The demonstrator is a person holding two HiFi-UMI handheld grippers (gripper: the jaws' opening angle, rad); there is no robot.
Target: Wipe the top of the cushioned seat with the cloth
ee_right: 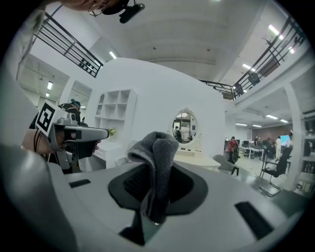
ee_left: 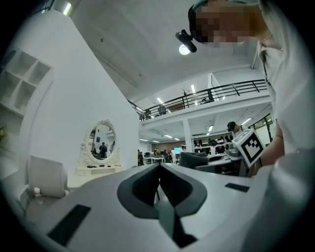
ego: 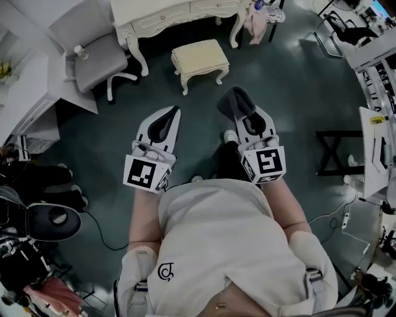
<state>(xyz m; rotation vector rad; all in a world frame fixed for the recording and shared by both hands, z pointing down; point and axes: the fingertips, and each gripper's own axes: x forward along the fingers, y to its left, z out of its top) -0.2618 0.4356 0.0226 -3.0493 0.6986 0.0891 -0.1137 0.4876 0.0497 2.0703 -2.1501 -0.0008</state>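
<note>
Nearest to me, looking steeply down, is the person's pale shirt (ego: 216,247), with both arms reaching forward at waist height. Each hand carries a tool with a marker cube at its rear.

The left tool (ego: 167,121) is on the left. Its own view shows its jaws pressed together with nothing between them, pointing up and out into the room.

The right tool (ego: 247,119) is level with it and well apart from it. Its jaws are clenched on a grey cloth (ego: 235,102), which bunches up in a fold above the tips. In that tool's view the cloth fills the gap between the jaws.

Below both tools lies a dark green floor (ego: 297,93).

Farther ahead stands the seat (ego: 199,57), a low stool with a cream cushion and curved white legs. It is well apart from the cloth and its top is bare.

To the left of the seat is a grey chair (ego: 99,59).

Behind the seat is a white worktop (ego: 179,13) with carved legs. The left tool's view shows an oval mirror (ee_left: 102,142) standing on it.
</note>
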